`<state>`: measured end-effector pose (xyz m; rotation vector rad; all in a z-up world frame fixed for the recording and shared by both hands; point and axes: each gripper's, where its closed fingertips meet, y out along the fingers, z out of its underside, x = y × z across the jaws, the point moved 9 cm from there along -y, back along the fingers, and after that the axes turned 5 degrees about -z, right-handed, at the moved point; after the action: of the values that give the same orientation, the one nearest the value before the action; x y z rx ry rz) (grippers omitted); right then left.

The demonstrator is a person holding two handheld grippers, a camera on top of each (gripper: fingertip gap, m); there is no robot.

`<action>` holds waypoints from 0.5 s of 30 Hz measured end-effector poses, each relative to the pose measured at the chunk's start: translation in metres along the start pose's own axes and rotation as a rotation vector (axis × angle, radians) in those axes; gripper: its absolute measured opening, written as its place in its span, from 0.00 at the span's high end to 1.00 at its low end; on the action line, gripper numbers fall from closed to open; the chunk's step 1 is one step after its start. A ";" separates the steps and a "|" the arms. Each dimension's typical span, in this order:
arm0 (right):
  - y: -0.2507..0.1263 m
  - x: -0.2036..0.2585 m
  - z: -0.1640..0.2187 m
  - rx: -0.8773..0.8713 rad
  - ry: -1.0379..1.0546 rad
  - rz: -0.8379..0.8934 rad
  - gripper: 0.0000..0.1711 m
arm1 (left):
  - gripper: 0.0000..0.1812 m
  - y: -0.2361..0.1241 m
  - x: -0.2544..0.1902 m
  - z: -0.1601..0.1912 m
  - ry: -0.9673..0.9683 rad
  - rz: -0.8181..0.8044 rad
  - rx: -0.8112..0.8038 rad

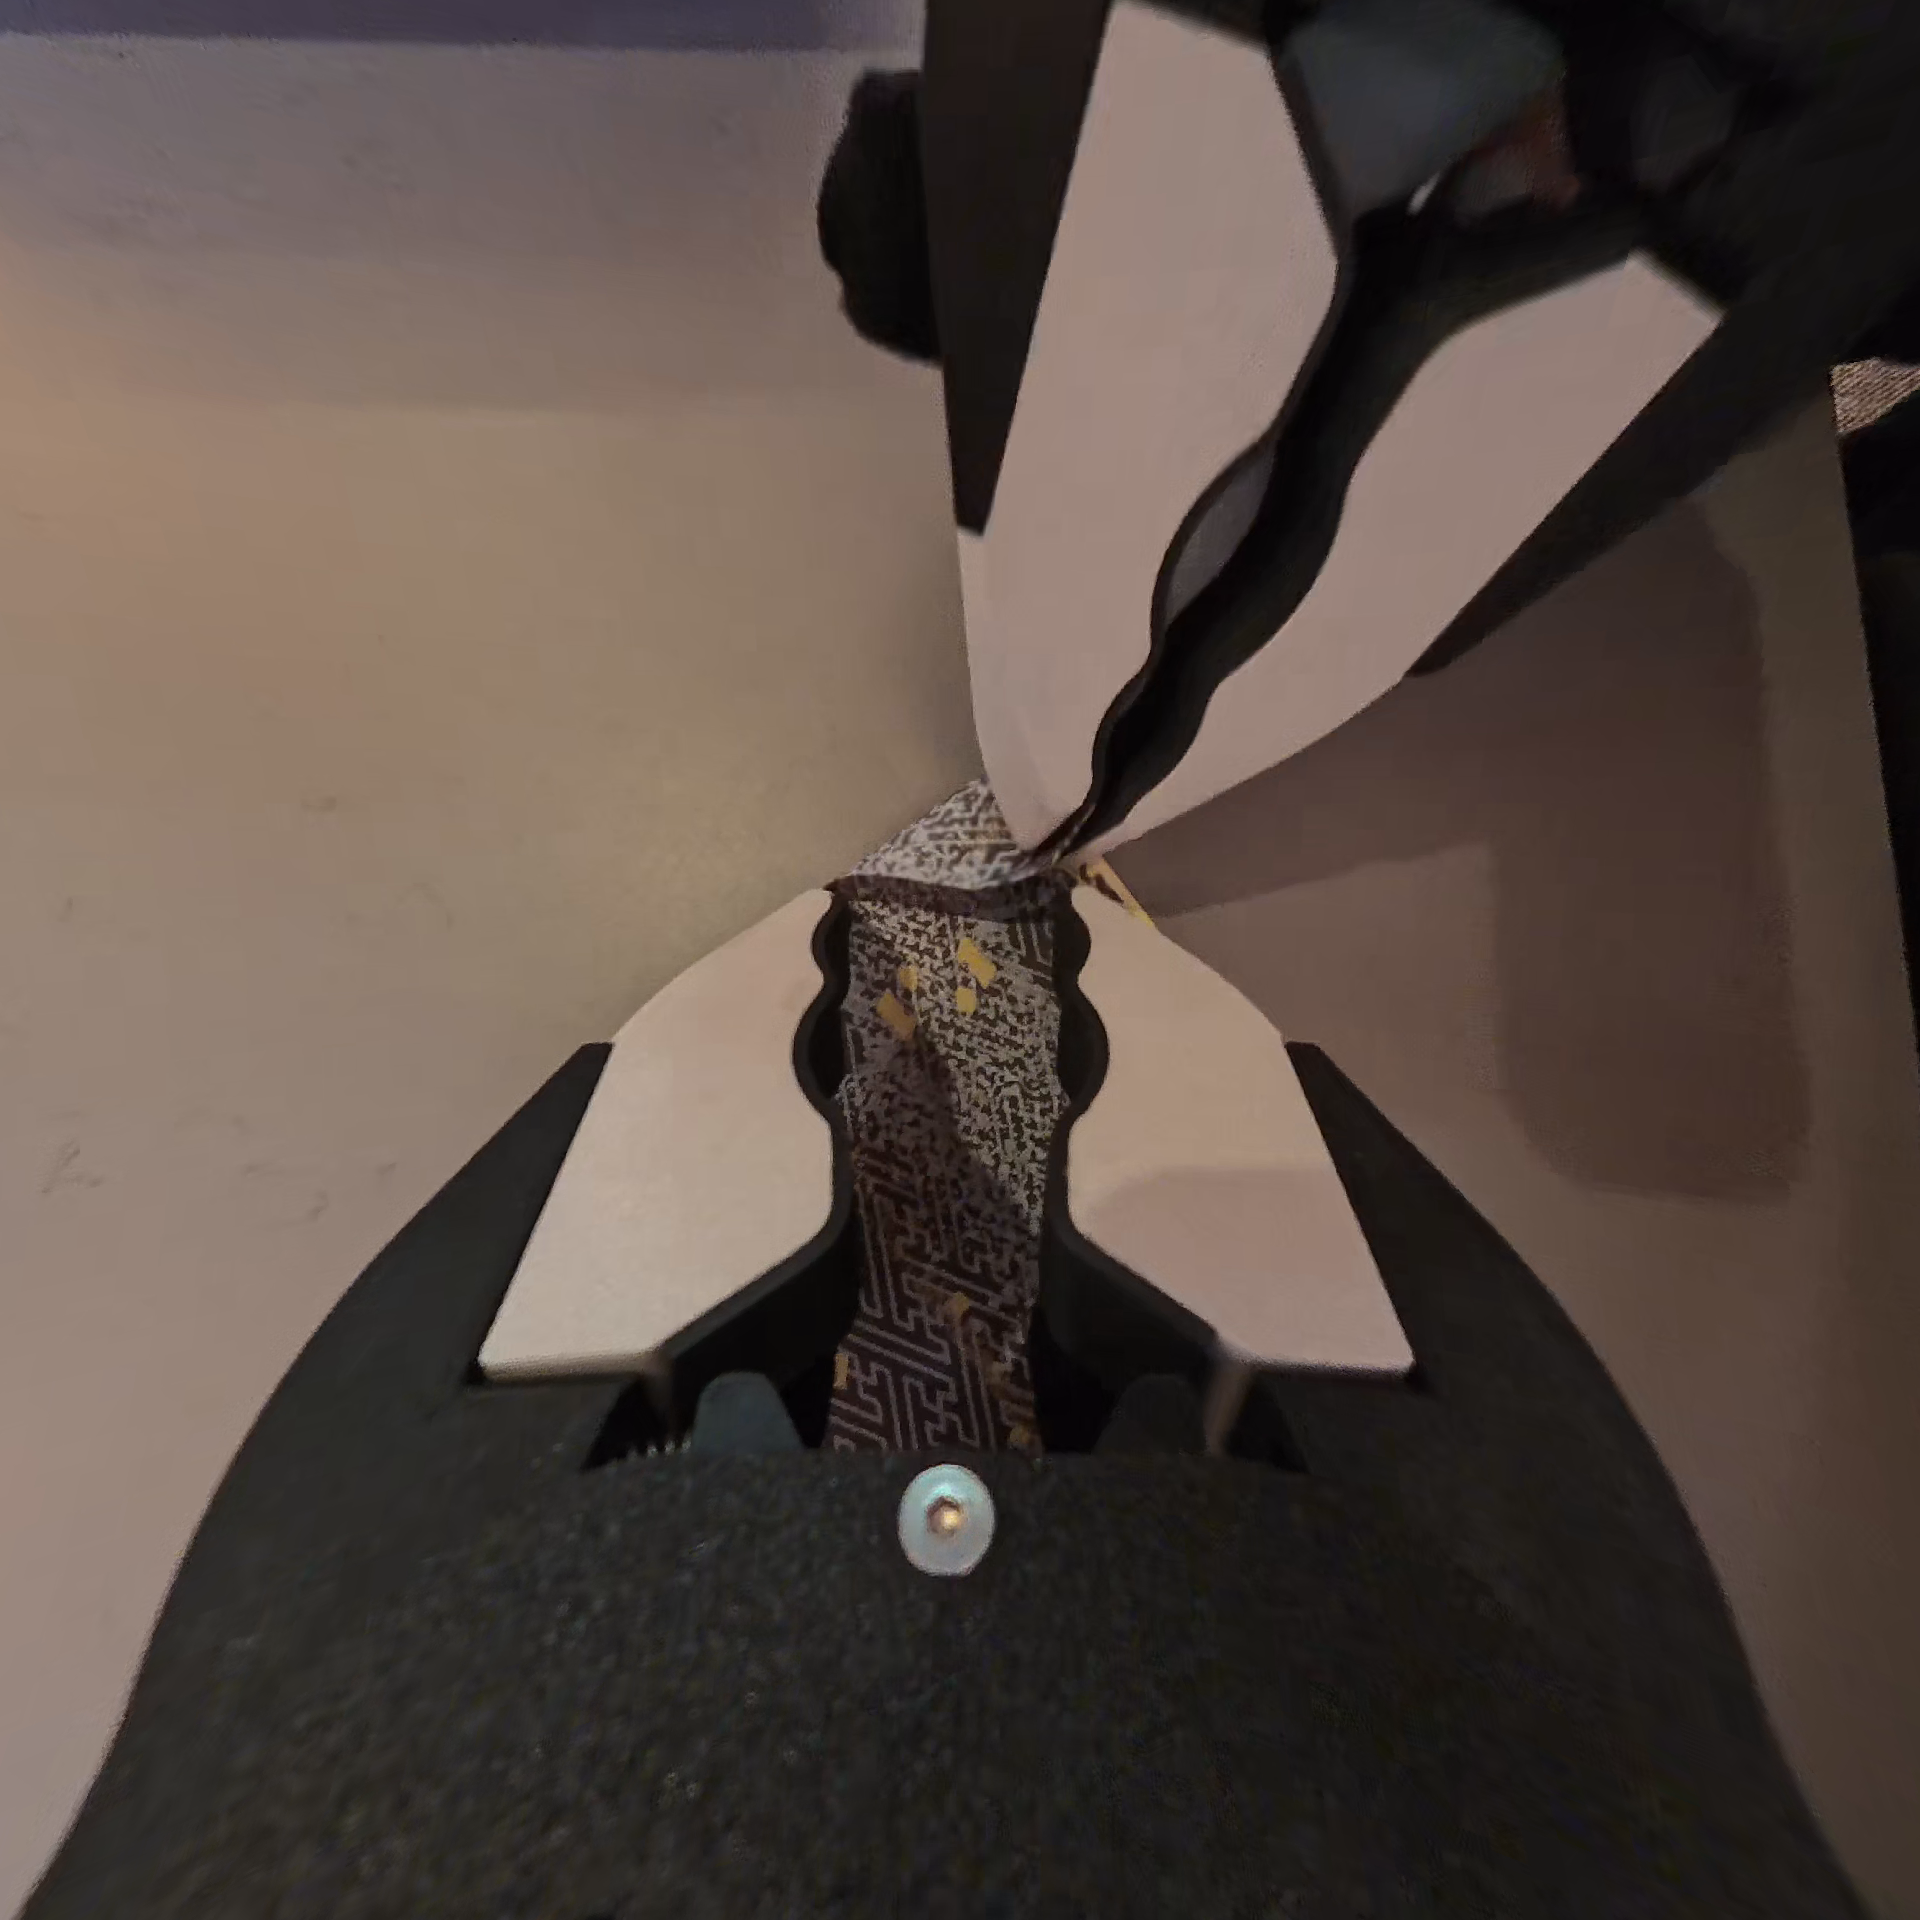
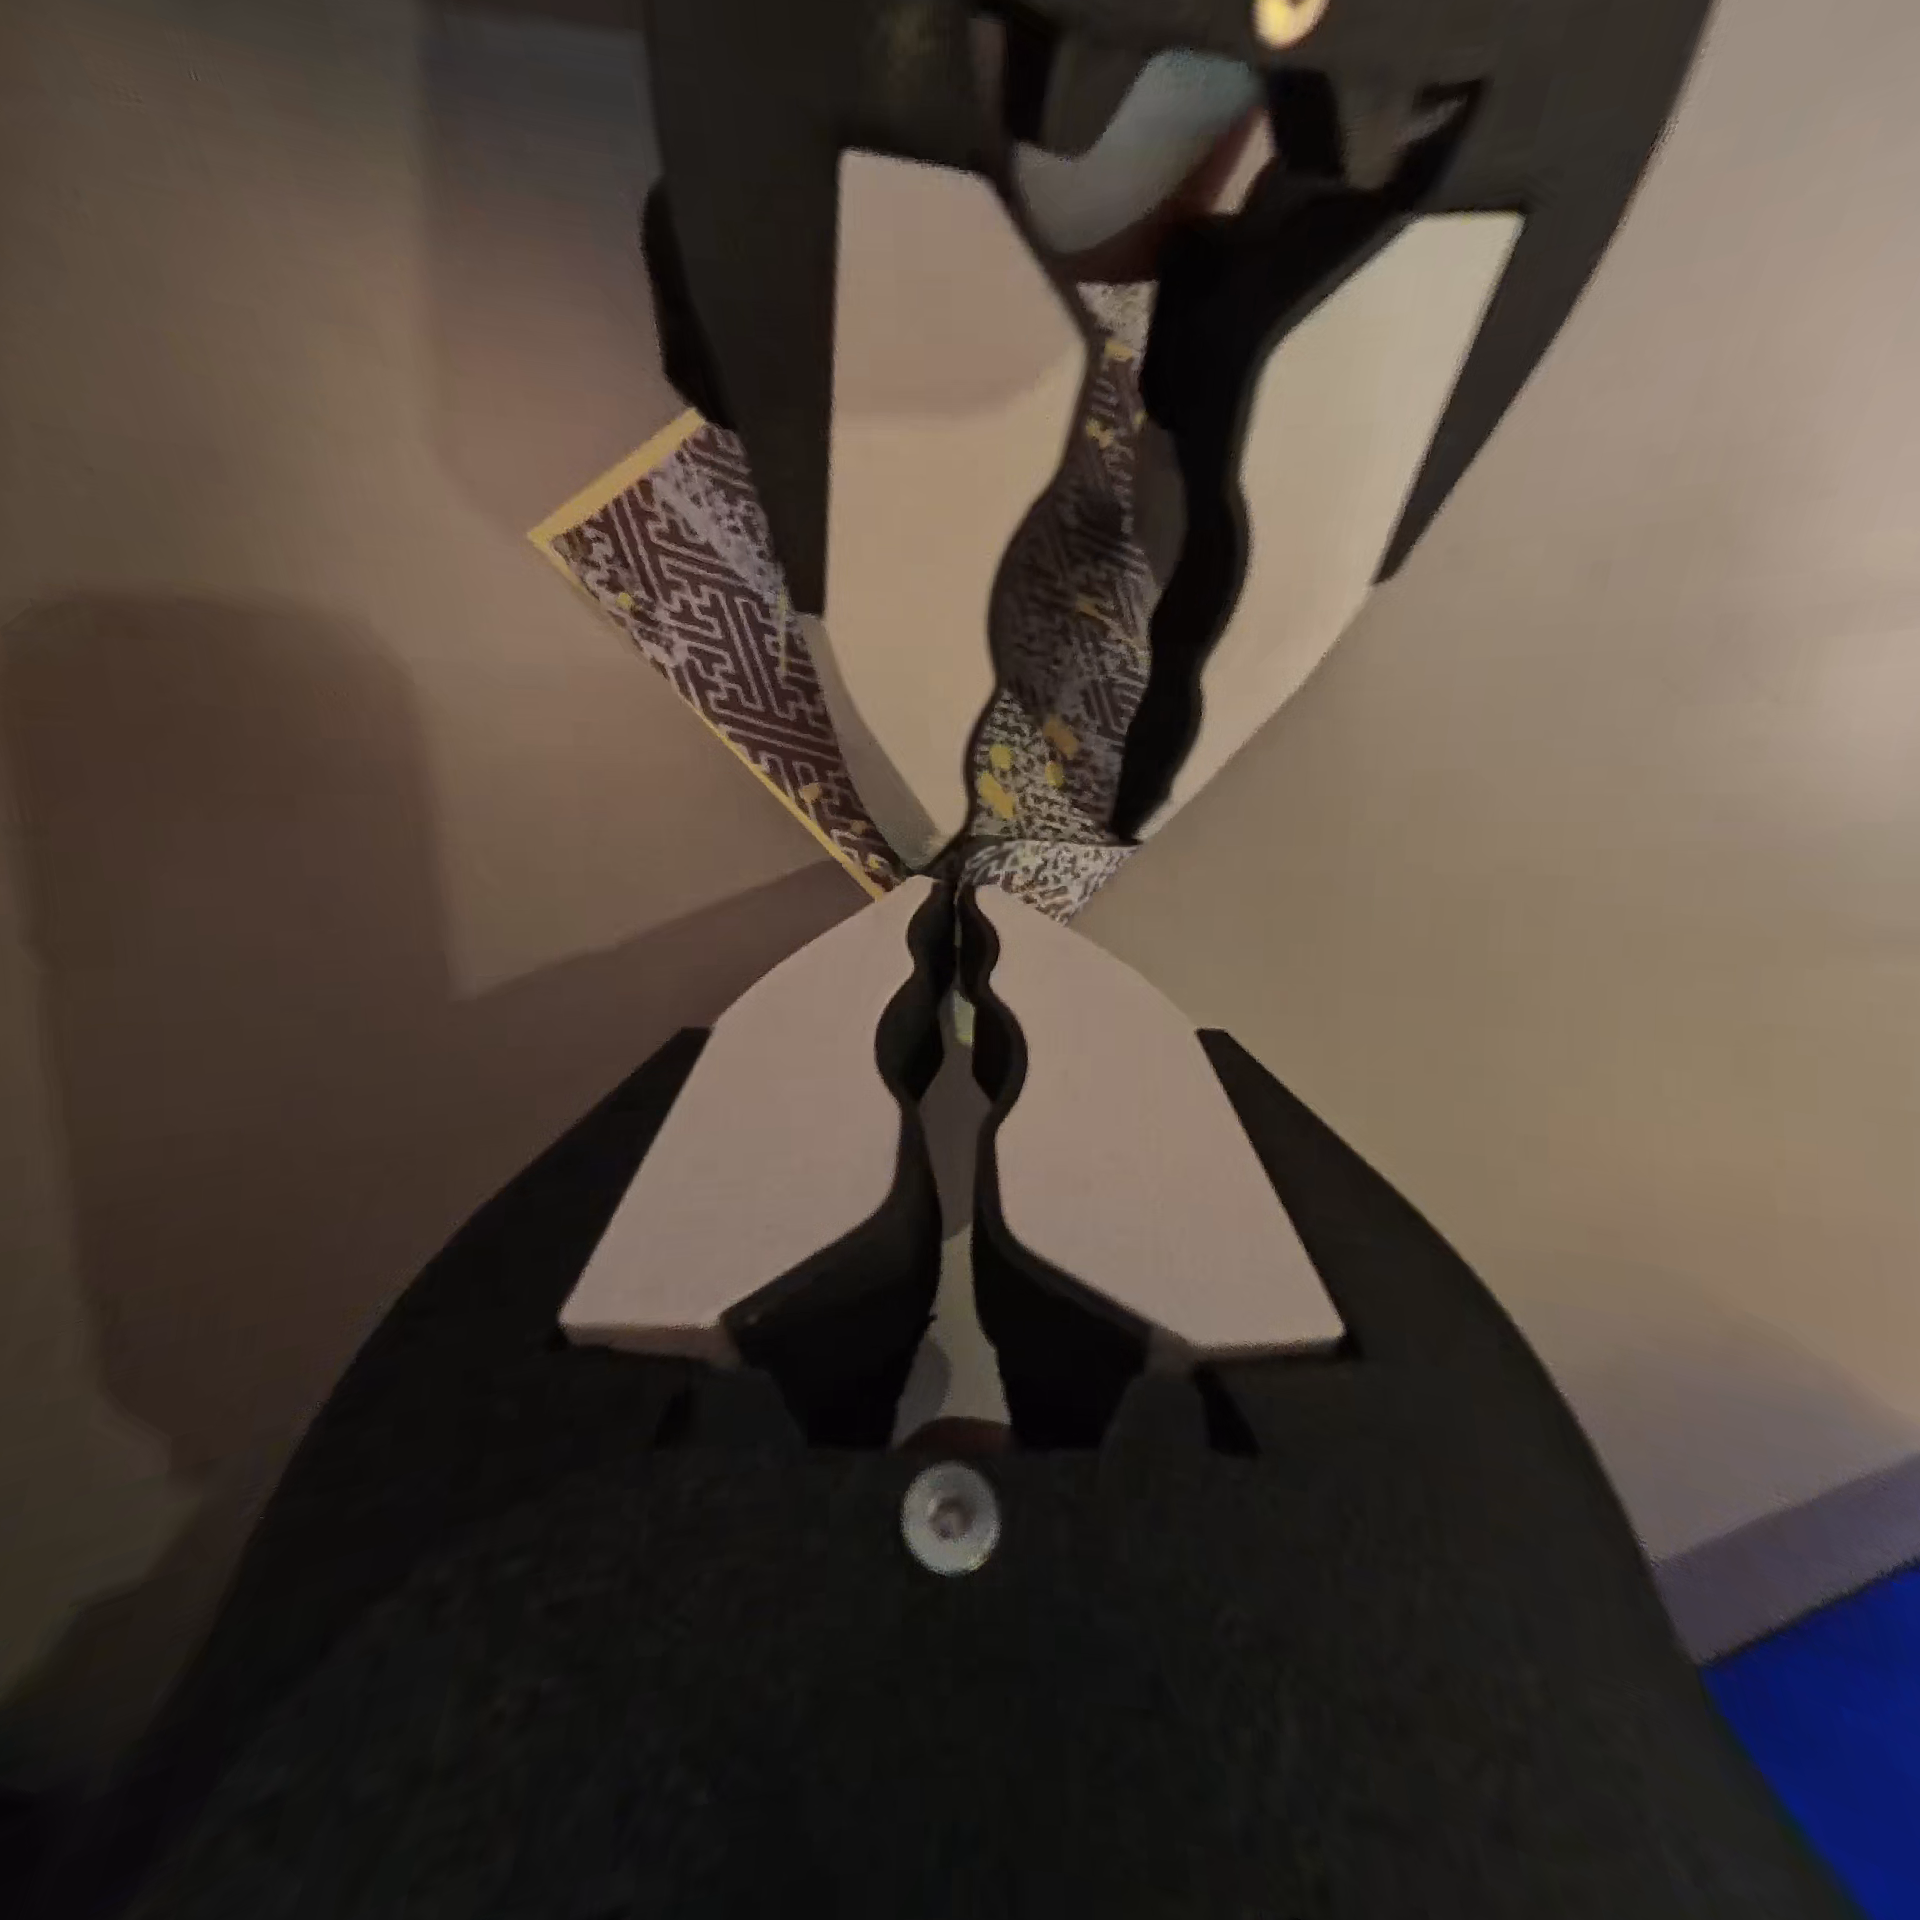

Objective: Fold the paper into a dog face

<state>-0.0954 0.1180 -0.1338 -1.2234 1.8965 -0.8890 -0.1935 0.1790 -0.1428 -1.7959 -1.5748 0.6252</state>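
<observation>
The paper (image 1: 945,1091) is dark with a maze pattern, pale speckles and gold flecks, and lies on the beige table (image 1: 416,727). My left gripper (image 1: 951,904) stands over it with the jaws a little apart, and the paper shows through the gap. My right gripper (image 1: 1060,852) comes in from the top right, shut on a raised flap (image 1: 935,847) just beyond the left fingertips. In the right wrist view my right gripper (image 2: 956,894) meets the left gripper (image 2: 1029,842) tip to tip. The paper (image 2: 707,644) there shows a yellow border left of the left gripper.
The table's edge (image 2: 1766,1558) runs along the lower right of the right wrist view, with a blue surface (image 2: 1829,1704) beyond it. A dark upright shape (image 1: 1881,935) stands at the right edge of the left wrist view. Shadows of the grippers fall on the table.
</observation>
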 end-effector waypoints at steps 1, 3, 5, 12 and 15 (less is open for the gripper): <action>0.003 0.001 0.000 0.009 -0.008 -0.015 1.00 | 0.80 0.000 0.000 0.000 -0.001 -0.001 -0.002; 0.004 0.002 -0.002 0.016 -0.037 -0.025 1.00 | 0.80 -0.001 -0.001 0.001 0.003 0.005 -0.003; 0.004 0.002 -0.003 0.031 -0.071 -0.039 1.00 | 0.80 -0.001 -0.001 0.001 0.009 0.009 -0.005; 0.004 0.000 -0.005 0.060 -0.134 -0.062 1.00 | 0.80 -0.003 0.000 0.002 0.000 0.015 0.005; 0.004 0.001 -0.005 0.062 -0.145 -0.058 1.00 | 0.80 -0.009 0.006 0.005 -0.047 0.014 0.024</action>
<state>-0.1014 0.1195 -0.1349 -1.2762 1.7142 -0.8590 -0.2018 0.1862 -0.1388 -1.7881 -1.5803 0.6947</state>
